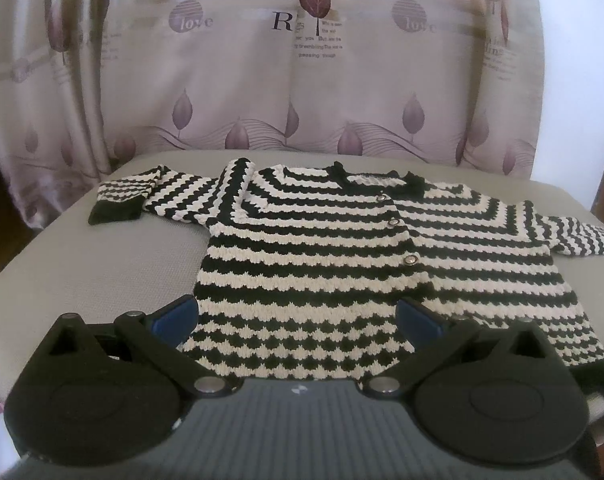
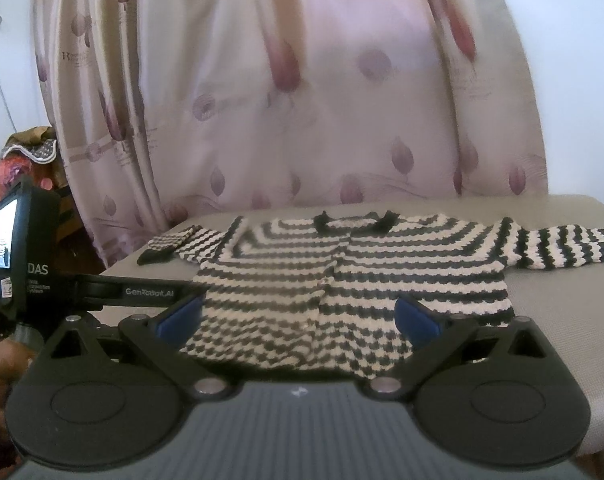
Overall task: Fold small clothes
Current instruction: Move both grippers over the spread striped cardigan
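A black-and-white striped sweater (image 1: pixel 342 264) lies flat on the grey worktop (image 1: pixel 81 272), front up, sleeves out to both sides. Both grippers — left gripper (image 1: pixel 297 318) and right gripper (image 2: pixel 297 318) — hover at its hem, jaws spread wide, holding nothing.

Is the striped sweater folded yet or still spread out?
Mostly spread: the sweater lies flat on the table, only its left sleeve cuff doubled back.

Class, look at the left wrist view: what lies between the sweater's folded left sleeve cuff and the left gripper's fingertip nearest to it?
Only bare grey table surface lies between the sleeve cuff and the left gripper, shown in the left wrist view.
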`<state>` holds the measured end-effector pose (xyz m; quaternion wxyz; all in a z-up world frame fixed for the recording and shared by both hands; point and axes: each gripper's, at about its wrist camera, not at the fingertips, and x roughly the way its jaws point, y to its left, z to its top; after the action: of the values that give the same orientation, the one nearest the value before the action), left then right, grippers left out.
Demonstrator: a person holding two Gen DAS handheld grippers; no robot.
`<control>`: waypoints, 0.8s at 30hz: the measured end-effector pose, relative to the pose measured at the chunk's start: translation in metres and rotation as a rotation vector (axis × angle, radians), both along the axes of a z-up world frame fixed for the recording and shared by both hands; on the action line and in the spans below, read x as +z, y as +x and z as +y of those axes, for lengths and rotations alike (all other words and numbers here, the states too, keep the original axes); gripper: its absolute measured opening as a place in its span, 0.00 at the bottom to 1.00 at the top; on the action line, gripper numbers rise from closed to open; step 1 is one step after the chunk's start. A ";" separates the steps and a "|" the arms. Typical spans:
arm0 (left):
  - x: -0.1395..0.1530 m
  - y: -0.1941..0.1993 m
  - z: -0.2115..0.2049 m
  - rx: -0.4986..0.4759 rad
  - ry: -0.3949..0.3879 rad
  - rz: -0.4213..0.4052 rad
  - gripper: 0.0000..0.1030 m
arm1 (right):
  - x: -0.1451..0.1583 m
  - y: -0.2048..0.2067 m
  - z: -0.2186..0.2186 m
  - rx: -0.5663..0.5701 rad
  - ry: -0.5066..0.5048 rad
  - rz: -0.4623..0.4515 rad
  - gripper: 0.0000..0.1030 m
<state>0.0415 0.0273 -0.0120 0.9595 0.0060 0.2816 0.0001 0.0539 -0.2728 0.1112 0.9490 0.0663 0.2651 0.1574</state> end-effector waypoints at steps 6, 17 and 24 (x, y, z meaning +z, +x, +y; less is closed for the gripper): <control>0.000 0.004 0.000 -0.002 0.002 -0.002 1.00 | 0.000 0.004 0.000 -0.008 0.001 -0.007 1.00; -0.004 0.012 -0.002 -0.008 0.007 0.006 1.00 | -0.005 0.012 -0.001 -0.007 -0.009 0.004 1.00; -0.009 0.021 -0.004 -0.020 0.016 0.018 1.00 | -0.011 0.019 -0.004 -0.015 0.002 0.032 1.00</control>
<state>0.0623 0.0238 -0.0214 0.9568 0.0165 0.2901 -0.0073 0.0734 -0.2771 0.1000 0.9457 0.0715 0.2797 0.1495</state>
